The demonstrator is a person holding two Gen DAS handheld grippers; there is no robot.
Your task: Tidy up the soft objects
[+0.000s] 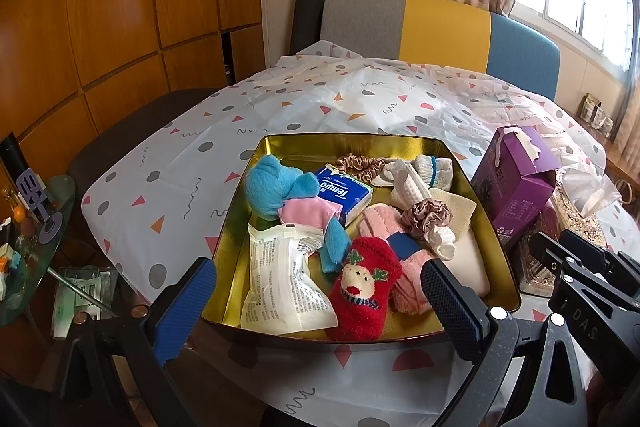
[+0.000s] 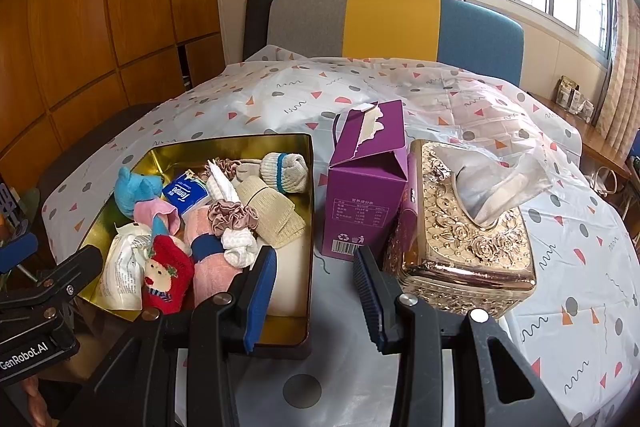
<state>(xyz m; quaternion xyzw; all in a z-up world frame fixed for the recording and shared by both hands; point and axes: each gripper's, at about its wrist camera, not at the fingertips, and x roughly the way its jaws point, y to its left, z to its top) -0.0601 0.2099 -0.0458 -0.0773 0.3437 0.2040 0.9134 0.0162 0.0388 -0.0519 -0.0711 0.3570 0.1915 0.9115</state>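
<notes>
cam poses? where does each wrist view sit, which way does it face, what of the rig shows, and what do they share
Left wrist: near table edge, facing forward over the gold tin of soft items; own open left gripper frames it, right gripper's body at lower right.
Right wrist: further right, facing the same way, centred between tin and purple carton, ornate tissue box to the right; own open right gripper shows, left gripper's body at lower left.
Shared: tin, red reindeer sock, carton, patterned tablecloth, tricolour chair.

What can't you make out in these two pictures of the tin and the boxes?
- Cream pad's near end: right wrist view, hidden behind the right gripper.
- Gold tissue box: left wrist view, mostly hidden by the purple carton.
- White packet's print: both views, too small to read.
</notes>
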